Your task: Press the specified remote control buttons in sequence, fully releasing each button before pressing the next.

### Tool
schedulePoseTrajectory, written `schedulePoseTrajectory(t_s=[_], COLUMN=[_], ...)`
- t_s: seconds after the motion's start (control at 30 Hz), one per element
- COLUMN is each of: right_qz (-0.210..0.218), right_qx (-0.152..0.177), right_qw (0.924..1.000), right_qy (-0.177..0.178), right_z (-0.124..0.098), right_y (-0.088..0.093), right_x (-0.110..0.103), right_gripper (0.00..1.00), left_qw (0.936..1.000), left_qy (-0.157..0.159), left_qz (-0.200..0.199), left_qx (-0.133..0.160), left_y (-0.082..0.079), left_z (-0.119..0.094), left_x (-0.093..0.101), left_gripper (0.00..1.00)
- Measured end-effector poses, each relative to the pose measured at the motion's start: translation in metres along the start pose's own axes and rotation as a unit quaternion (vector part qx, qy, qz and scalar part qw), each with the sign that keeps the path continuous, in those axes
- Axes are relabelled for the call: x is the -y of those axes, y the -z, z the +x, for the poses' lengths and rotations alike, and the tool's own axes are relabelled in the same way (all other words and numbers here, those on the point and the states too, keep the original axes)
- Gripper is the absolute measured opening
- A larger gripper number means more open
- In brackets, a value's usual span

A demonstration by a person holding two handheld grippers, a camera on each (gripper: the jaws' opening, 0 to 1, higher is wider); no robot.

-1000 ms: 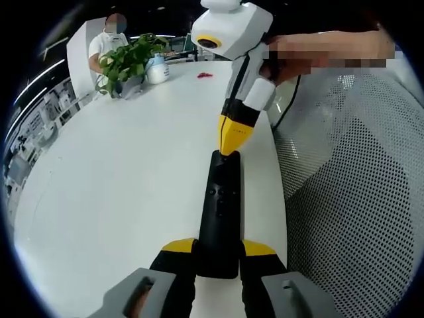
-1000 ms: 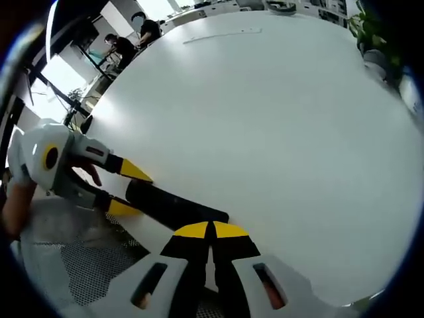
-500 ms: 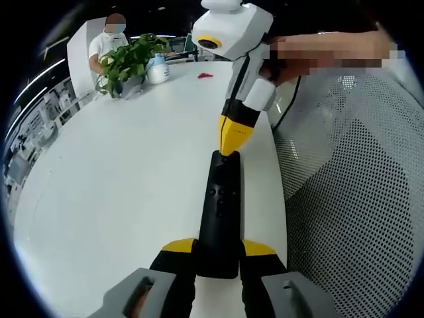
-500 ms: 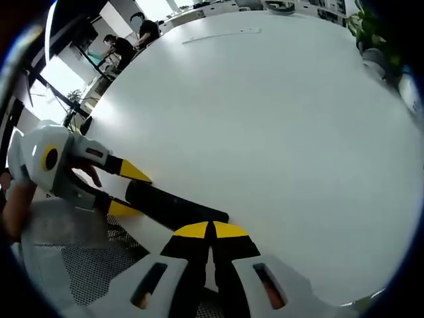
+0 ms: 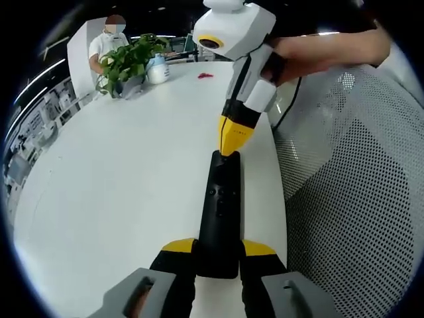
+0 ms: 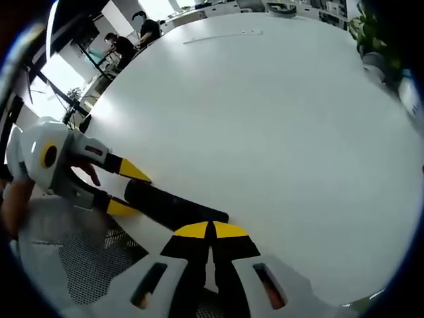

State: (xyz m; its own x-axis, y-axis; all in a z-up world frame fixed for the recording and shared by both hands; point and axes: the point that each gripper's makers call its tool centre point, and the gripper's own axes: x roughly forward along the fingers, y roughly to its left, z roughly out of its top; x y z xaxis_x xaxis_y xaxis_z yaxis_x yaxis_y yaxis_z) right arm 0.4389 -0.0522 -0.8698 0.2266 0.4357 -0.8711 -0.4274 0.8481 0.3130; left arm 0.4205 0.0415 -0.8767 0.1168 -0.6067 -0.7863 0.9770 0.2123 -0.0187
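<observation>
A long black remote (image 5: 222,199) lies lengthwise near the right edge of the white table (image 5: 119,172). My left gripper (image 5: 218,248) is shut on its near end, one yellow tip on each side. The right gripper (image 5: 230,136) comes down from above, held by a hand, with its yellow tips together and touching the remote's far end. In the right gripper view my right gripper (image 6: 212,230) is shut, its tips resting on the end of the remote (image 6: 175,207), while the left gripper (image 6: 129,191) clamps the other end at the left.
A potted plant (image 5: 129,63), a white bottle (image 5: 158,69) and a small red thing (image 5: 204,76) stand at the table's far end, with a person (image 5: 109,40) behind. A grey mesh chair (image 5: 351,185) sits right of the table. People (image 6: 142,30) work at desks beyond.
</observation>
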Motion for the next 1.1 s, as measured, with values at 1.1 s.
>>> schedulePoseTrajectory(t_s=[1.1], right_qz=[-0.045], right_qx=[-0.001], right_qw=[0.9990], right_qy=[-0.009], right_z=[0.003], right_y=[-0.005], right_x=[-0.011], right_gripper=[0.00], left_qw=[1.0000], left_qy=[0.001], left_qz=[0.003], left_qx=[0.000], left_y=[0.000], left_z=[0.000], left_x=[0.000], left_gripper=[0.25])
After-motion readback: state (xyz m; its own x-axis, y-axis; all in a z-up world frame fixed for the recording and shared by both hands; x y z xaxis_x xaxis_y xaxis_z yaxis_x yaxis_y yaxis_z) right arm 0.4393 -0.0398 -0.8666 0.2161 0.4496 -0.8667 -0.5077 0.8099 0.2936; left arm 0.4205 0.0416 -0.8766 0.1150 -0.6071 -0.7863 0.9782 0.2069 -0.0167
